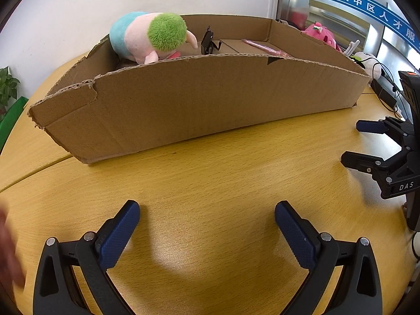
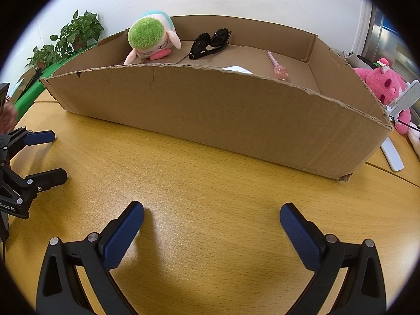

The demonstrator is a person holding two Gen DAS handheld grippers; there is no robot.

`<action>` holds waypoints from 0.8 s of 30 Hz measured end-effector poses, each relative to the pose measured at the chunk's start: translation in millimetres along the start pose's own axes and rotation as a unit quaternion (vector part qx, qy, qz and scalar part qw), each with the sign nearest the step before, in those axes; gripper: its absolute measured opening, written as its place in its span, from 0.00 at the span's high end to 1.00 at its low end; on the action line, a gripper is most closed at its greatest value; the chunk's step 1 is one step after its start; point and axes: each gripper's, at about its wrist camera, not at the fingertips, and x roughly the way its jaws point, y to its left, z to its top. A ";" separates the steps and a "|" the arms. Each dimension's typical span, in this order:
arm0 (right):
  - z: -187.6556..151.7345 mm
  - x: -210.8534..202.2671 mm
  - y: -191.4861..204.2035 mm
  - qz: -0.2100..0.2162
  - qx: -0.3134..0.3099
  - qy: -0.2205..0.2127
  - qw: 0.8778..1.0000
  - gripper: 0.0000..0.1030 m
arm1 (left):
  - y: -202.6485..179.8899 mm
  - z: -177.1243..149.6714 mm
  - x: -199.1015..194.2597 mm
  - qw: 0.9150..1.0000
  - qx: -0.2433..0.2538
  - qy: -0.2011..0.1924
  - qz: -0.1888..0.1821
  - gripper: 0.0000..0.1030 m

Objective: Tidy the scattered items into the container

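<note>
A: Going left to right, how far along does the tidying look?

B: Nearly finished, I'd judge. In the cardboard box (image 2: pixel 223 110) on the desk (image 2: pixel 210 183), at the left end lies the green-haired plush toy (image 2: pixel 151 39), face down against the near wall. Just beside it sit the black sunglasses (image 2: pixel 210 43), folded. Further right a white scrap (image 2: pixel 237 69) peeks over the rim; I cannot tell what it is. Then the pink pen (image 2: pixel 278 65) lies on the box floor.

A: Anything left on the desk?

B: The stretch in front of the box looks bare. Past its right end sits a pink plush (image 2: pixel 386 86) with a white phone stand (image 2: pixel 401 99) before it. Whether those belong to the job, I cannot tell.

A: And the tongs?

B: The left tongs (image 1: pixel 207 210) are spread wide over bare desk, nothing between them. The right tongs (image 2: pixel 212 211) are the same, gaping and empty, angled down at the wood. Each shows at the edge of the other's view, also spread.

A: Any writing?

B: The right tongs' body reads "DAS" in the left view. The left tongs' body carries a partly cut label ending "RobotAI", or close to it. At far right, a blue banner (image 1: pixel 367 5) has white Chinese characters, roughly "吴中区人才服", cropped at the edge.
</note>
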 end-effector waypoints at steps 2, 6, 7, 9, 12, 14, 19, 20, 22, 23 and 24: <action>0.0 -0.1 0.0 0.000 0.000 0.000 1.000 0.00 | -0.2 -0.1 0.1 1.000 0.000 0.000 0.000 0.00; -0.2 0.0 0.1 0.002 -0.002 0.000 1.000 0.00 | 2.7 -1.8 -2.2 1.000 -0.004 0.000 0.001 0.00; -0.3 -0.1 0.1 0.002 -0.002 0.000 1.000 0.00 | 3.3 -2.5 -2.7 1.000 -0.004 0.000 0.001 0.00; -0.3 0.0 0.2 0.002 -0.002 0.000 1.000 0.00 | 3.7 -3.1 -3.0 1.000 -0.005 0.000 0.002 0.00; -0.9 -0.2 0.1 0.002 -0.002 0.000 1.000 0.00 | 4.2 -3.4 -3.0 1.000 -0.005 0.000 0.002 0.00; -0.8 -0.1 0.2 0.002 -0.002 0.000 1.000 0.00 | 4.2 -3.4 -3.0 1.000 -0.005 0.000 0.002 0.00; -0.9 -0.1 0.4 0.002 -0.002 0.000 1.000 0.00 | 4.4 -3.4 -3.0 1.000 -0.005 0.000 0.002 0.00; -0.8 -0.1 0.4 0.002 -0.003 0.000 1.000 0.00 | 4.4 -3.3 -3.0 1.000 -0.005 0.000 0.002 0.00; -0.9 -0.1 0.4 0.002 -0.003 0.000 1.000 0.00 | 4.3 -3.3 -3.0 1.000 -0.006 0.000 0.002 0.00; -0.9 -0.1 0.4 0.002 -0.003 0.000 1.000 0.00 | 4.4 -3.4 -3.0 1.000 -0.006 0.000 0.002 0.00; -0.9 -0.1 0.5 0.002 -0.003 0.000 1.000 0.00 | 4.3 -3.4 -3.0 1.000 -0.006 0.000 0.002 0.00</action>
